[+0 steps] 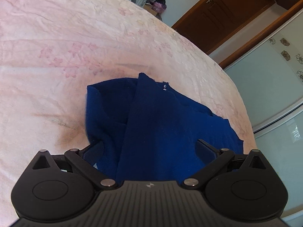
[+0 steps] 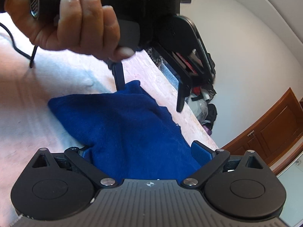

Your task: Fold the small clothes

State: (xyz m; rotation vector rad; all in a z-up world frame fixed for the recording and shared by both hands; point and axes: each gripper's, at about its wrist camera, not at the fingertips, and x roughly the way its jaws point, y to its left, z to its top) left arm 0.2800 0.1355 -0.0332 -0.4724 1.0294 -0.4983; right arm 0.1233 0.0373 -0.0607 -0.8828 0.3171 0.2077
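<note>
Pink floral bedsheet [image 1: 75, 37] (wooden door [image 1: 236, 15] beyond)

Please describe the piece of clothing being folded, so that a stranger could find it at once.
Look at the pink floral bedsheet that covers the bed. Near its edge lies a dark blue knitted garment, the only deep blue thing on the pale sheet.

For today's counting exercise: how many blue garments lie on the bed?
1. The blue garment lies bunched on the bed near its edge, between both open grippers. Others may be hidden outside the views.

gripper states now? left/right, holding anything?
Left gripper: open, blue garment between its fingers, not clamped.
Right gripper: open, same cloth between its fingers.
</note>
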